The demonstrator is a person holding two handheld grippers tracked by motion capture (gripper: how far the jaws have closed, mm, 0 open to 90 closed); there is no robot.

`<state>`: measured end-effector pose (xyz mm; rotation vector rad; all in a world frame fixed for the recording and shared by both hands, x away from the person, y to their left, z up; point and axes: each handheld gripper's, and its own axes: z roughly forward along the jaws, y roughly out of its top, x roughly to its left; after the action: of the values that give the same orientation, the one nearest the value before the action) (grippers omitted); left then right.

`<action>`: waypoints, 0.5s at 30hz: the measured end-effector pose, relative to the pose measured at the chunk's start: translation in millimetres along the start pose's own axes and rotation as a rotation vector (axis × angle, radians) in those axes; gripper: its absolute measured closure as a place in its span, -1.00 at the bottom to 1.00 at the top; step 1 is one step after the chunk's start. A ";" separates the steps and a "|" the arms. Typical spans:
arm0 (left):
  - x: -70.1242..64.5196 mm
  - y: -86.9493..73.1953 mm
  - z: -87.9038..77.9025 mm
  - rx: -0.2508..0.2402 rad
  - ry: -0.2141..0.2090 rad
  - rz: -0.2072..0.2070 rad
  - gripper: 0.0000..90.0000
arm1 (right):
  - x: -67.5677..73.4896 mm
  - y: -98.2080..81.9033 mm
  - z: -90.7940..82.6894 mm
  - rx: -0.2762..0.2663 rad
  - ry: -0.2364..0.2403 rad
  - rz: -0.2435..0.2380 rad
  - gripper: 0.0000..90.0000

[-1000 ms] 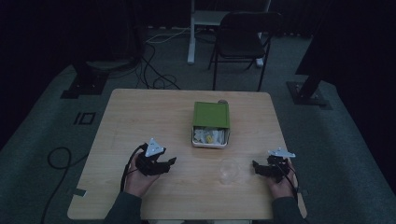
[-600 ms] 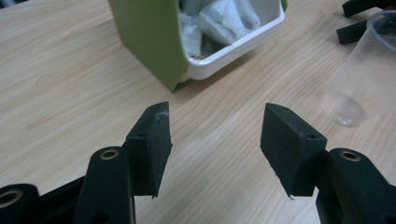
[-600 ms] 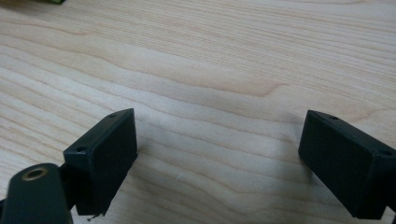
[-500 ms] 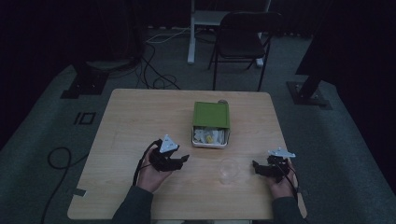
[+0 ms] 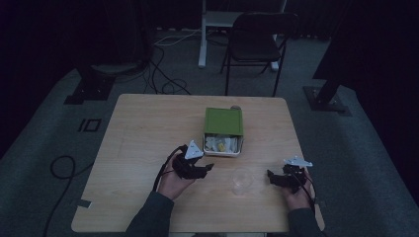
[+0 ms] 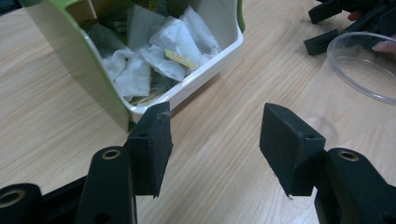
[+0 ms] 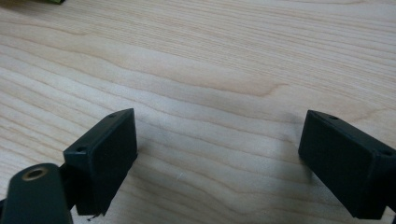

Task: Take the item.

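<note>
Your left claw [image 5: 209,168] and right claw [image 5: 270,174] are black, with blocky rectangular pads [image 6: 150,145], brass-ringed screw holes, grey triangular top plates, trailing black cables; your sleeves [image 5: 150,218] are dark.

Dim high view — brighter gripper views

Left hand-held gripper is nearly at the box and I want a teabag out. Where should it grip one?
Pinch the white teabag with the yellow tag by its raised top fold, coming down through the open near end of the green box. The left hand-held gripper is already open.
</note>
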<state>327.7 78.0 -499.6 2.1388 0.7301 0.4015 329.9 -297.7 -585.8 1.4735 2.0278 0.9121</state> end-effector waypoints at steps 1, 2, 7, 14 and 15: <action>0.0 0.0 0.0 0.000 0.000 0.000 -0.01 | -0.1 0.0 0.0 0.000 0.000 -0.001 -0.75; -0.6 1.9 3.7 0.004 -0.003 0.012 -0.01 | -0.1 0.0 0.0 0.000 0.000 -0.001 -0.75; -0.3 6.7 13.7 0.004 -0.006 0.019 0.07 | -0.1 0.0 0.0 0.000 0.000 -0.001 -0.75; -2.9 15.3 31.7 0.026 0.000 0.048 0.10 | 0.0 0.0 0.0 0.000 0.000 0.000 -0.75; -3.1 16.4 34.2 0.029 -0.001 0.050 0.10 | 0.0 0.0 0.0 0.000 0.000 0.000 -0.75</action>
<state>348.7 47.3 -507.7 2.1874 0.6871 0.4191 329.9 -297.7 -585.8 1.4730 2.0281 0.9120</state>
